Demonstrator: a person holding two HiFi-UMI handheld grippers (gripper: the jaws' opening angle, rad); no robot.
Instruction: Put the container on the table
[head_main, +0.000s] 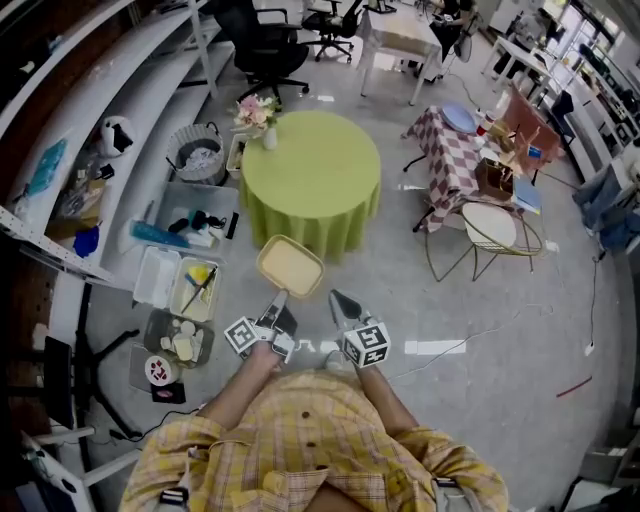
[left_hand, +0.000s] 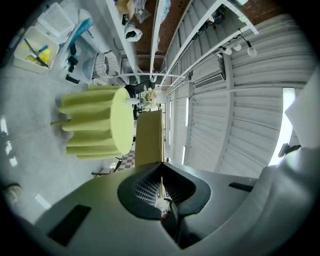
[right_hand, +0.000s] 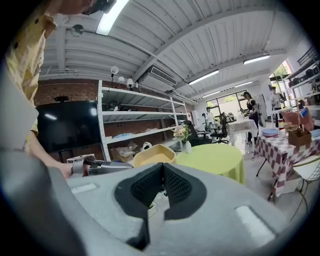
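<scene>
Gray floor (head_main: 480, 380) fills this big room, and long white shelves (head_main: 150, 110) run along our left side. We see a round table (head_main: 312, 175) with a green cloth in front of us. Pink flowers (head_main: 256, 112) stand at its far edge. A small checkered table (head_main: 450, 160) sits off to the right, well apart from the green one. Some plastic bins (head_main: 175, 285) lie on the floor by the shelves.

Our left gripper (head_main: 278, 300) is squeezed tight on the rim of the yellow container (head_main: 290, 266). We hold the container up in the air, just in front of the table's near edge. It is not on the table top. In the left gripper view, the container (left_hand: 150, 137) looks thin because we see it from the side, and its edge goes right in between the two jaws.

Our right gripper (head_main: 340, 298) is beside the left one. Its jaws are pressed together with nothing between them.
</scene>
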